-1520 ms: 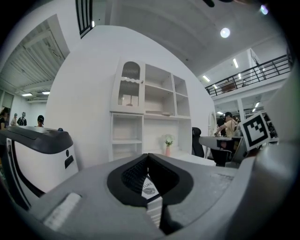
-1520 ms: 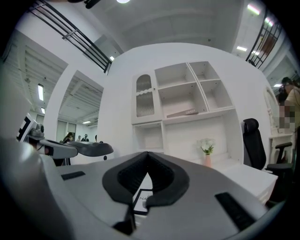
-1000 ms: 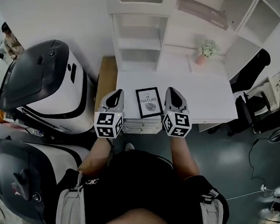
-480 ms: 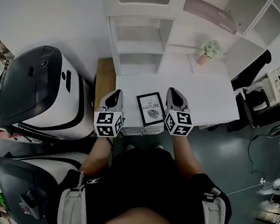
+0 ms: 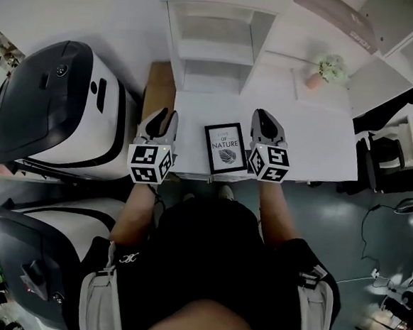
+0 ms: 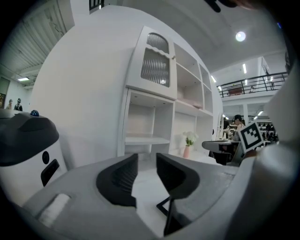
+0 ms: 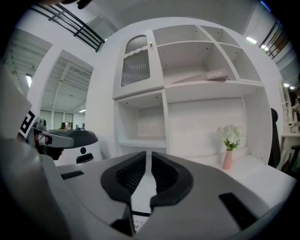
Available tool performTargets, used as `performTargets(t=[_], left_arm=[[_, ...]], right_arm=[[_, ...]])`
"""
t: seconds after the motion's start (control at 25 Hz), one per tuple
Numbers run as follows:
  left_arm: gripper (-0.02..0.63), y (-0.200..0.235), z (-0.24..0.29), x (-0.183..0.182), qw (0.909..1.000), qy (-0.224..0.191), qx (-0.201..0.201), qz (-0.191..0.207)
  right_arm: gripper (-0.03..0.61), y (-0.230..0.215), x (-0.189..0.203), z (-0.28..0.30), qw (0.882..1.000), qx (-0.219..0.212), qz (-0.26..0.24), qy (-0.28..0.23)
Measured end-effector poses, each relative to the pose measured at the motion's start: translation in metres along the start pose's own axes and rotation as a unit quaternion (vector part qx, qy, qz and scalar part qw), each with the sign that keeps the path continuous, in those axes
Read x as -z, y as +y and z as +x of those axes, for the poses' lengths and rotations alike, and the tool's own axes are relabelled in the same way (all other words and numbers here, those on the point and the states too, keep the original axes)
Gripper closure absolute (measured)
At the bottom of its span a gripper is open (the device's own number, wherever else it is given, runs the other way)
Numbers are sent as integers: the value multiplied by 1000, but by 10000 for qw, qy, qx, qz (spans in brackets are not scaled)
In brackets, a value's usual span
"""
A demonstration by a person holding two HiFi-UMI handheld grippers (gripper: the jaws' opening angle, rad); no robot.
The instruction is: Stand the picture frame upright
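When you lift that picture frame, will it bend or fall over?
Probably won't bend: the picture frame has a black border all round, so it looks stiff. It lies flat on the desk and looks thin, so on edge it may tip. Any stand behind is hidden.

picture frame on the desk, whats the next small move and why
Probably ease the left tongs inward to the nearest edge of the black-framed picture with the leaf print. It lies flat on the white desk between both tongs, untouched. The left jaws have just been opening with nothing between them, while the right tongs look shut.
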State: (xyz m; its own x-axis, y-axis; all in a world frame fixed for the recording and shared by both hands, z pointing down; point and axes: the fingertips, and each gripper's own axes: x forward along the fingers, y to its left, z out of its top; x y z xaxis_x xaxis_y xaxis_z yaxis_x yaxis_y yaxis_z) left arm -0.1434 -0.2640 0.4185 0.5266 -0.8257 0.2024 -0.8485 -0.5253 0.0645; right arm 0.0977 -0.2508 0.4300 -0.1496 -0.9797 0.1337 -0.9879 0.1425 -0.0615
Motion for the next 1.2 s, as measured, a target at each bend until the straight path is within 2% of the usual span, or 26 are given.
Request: performTargets(t=[0.04,0.08,0.2,0.4,0.6,0.76,0.96,1.2], left_arm=[[453,2,4,4,9999,101,23,11],[434,4,7,9,9998,222,25,13],[428,8,14,30,9983,572,23,-107],[426,11,23,67,9937,1097,108,-223],[426,9,29,109,9864,1579,274,-355],[426,3,30,151,9761,2017,491,-639],[426,-8,27,207,9567,2597,742,-1084],[426,-15,16,248,9387,2955,802,-1584]], right_arm=[[538,-2,4,6,9999,-69,22,86],[521,-3,11,11,9997,-138,49,210],[499,-8,37,22,9971,-297,160,679],[499,-21,89,34,9878,-368,551,1413],[499,-31,137,37,9771,-397,737,1957],[499,-34,173,34,9658,-448,794,2426],[499,-34,218,25,9477,-532,721,3064],[499,-30,244,18,9338,-615,627,3467]])
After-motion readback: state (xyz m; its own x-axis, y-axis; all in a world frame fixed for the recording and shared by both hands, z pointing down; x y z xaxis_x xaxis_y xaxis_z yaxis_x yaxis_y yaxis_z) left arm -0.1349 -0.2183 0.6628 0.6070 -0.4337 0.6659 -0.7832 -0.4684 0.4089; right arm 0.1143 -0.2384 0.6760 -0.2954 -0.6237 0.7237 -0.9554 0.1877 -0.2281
